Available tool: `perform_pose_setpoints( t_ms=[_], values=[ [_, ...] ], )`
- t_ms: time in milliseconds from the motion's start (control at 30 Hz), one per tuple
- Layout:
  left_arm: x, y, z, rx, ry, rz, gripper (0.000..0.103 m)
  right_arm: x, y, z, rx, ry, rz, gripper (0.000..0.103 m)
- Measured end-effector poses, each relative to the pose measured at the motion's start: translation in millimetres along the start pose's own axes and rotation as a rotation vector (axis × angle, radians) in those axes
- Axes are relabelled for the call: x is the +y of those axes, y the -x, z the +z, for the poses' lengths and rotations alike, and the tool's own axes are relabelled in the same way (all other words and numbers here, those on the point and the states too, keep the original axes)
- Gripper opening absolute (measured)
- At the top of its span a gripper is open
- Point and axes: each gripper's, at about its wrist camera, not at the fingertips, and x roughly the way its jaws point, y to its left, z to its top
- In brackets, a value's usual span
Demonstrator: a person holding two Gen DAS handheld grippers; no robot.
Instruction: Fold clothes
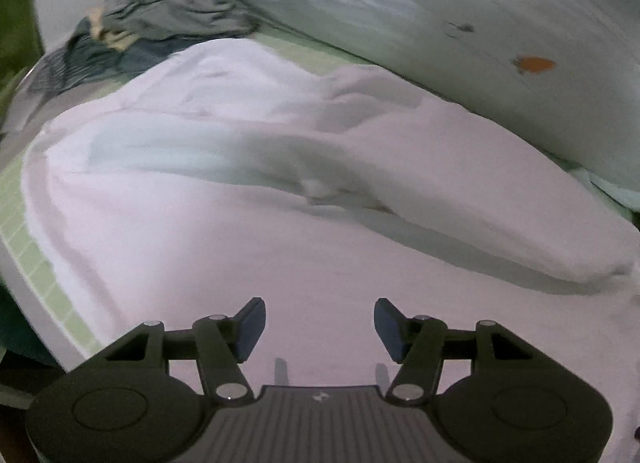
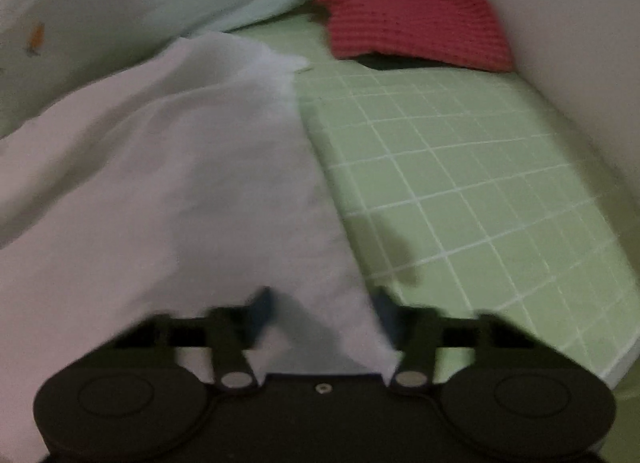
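Observation:
A white garment (image 1: 248,199) lies spread on the green grid mat (image 1: 24,223), with a long fold across it. My left gripper (image 1: 320,327) is open and empty just above the near part of the garment. In the right wrist view the same white garment (image 2: 168,191) covers the left half, and its right edge runs down between the fingers. My right gripper (image 2: 324,311) is open over that edge, on the green mat (image 2: 460,183). The view is blurred by motion.
A crumpled grey-blue garment (image 1: 160,19) lies at the far left. A pale green shirt (image 1: 420,15) with an orange mark is heaped along the back. A red knitted piece (image 2: 412,27) lies on something dark at the far right, by a pale wall (image 2: 560,43).

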Motion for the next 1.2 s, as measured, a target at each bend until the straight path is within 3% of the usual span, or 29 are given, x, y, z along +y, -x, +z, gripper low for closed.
perform_pose_setpoints(
  t_ms=[67,100,133,200,300,367,467,533,700,967,1100,1200],
  values=[
    [-12,-3,1,0.008,-0.017,-0.008,0.061,-1,3,-1,0.003,0.039,0.035,0.021],
    [-17,-4,3,0.008,-0.026,-0.007,0.061,-5,5,-1,0.001,0.037,0.042,0.013],
    [-22,-6,6,0.005,-0.034,-0.006,0.061,-10,8,-2,-0.002,0.022,0.031,0.011],
    [-28,-8,11,-0.001,-0.038,-0.001,0.061,-20,15,-5,0.003,-0.049,0.011,0.010],
    [-33,-13,23,0.002,-0.035,0.013,0.062,-23,16,-9,0.046,-0.050,-0.038,0.011],
    [-34,-18,32,0.004,-0.031,0.024,0.063,-10,14,0,0.085,0.041,-0.079,0.015],
    [-35,-28,48,-0.001,-0.028,0.038,0.070,16,14,21,0.021,0.217,-0.178,0.032],
    [-37,-37,60,-0.005,-0.027,0.046,0.070,33,11,43,-0.069,0.315,-0.208,0.065],
    [-48,-72,95,-0.004,-0.004,0.070,0.074,67,-23,122,-0.218,0.365,-0.079,0.103],
    [-58,-137,137,0.060,0.062,0.145,0.076,131,-136,271,-0.240,0.400,0.106,0.101],
    [-64,-156,141,0.080,0.045,0.177,0.080,162,-197,320,-0.195,0.504,0.169,0.079],
    [-70,-160,141,0.093,0.005,0.195,0.084,178,-233,338,-0.137,0.540,0.267,0.078]
  ],
)
